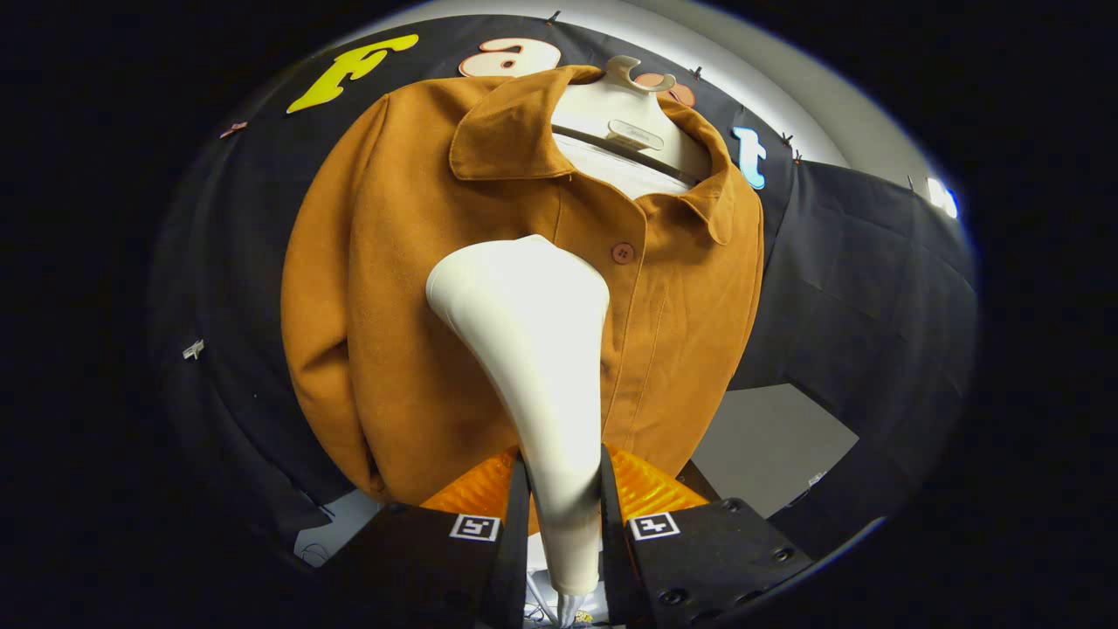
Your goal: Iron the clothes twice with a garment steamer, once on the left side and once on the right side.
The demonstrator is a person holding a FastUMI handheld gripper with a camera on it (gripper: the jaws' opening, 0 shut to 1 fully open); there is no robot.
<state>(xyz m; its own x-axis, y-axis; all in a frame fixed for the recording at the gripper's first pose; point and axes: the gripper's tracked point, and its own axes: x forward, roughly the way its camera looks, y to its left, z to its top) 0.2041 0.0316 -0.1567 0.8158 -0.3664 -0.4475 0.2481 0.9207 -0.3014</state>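
The gripper (563, 507) squeezes the smooth white garment steamer (533, 349) against the brown buttoned jacket (376, 262), so ironing looks partway done.

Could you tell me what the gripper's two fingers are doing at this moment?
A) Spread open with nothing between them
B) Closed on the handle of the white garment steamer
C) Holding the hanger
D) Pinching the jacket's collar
B: both fingers of the gripper press on the narrow handle of the garment steamer, whose wide head points at the brown jacket.
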